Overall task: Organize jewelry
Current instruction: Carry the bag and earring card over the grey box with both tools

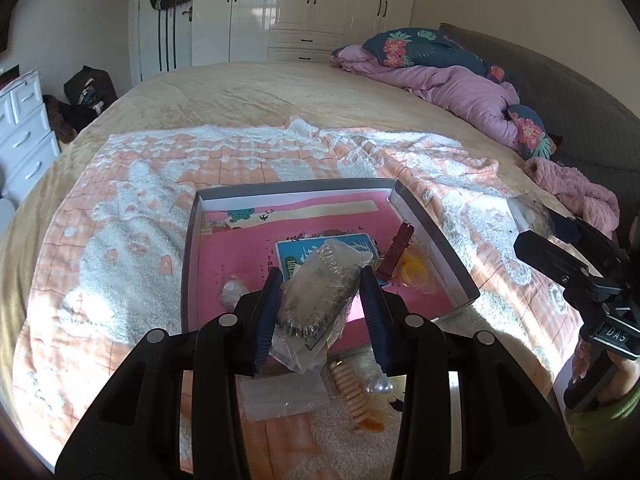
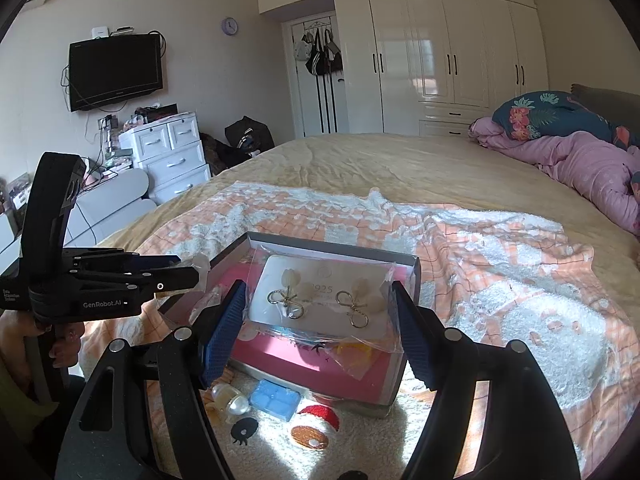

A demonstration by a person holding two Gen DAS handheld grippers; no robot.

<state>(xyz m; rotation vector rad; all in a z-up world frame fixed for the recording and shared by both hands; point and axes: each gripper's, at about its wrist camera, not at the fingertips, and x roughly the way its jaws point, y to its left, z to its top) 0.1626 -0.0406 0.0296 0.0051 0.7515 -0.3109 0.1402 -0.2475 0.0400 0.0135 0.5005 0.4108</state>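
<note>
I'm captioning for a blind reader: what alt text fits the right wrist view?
Right gripper holds a bagged earring card over an open box on a bed; the left gripper hovers alongside.

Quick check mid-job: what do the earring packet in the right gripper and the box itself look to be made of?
Earring packet: clear glossy plastic sleeve, crinkled and glinting, over a matte white card; the earrings look like gold-toned wire with pearly cream petals, possibly shell or resin. Box: seems cardboard, with thin grey walls, white inside faces and a pink printed floor.
</note>
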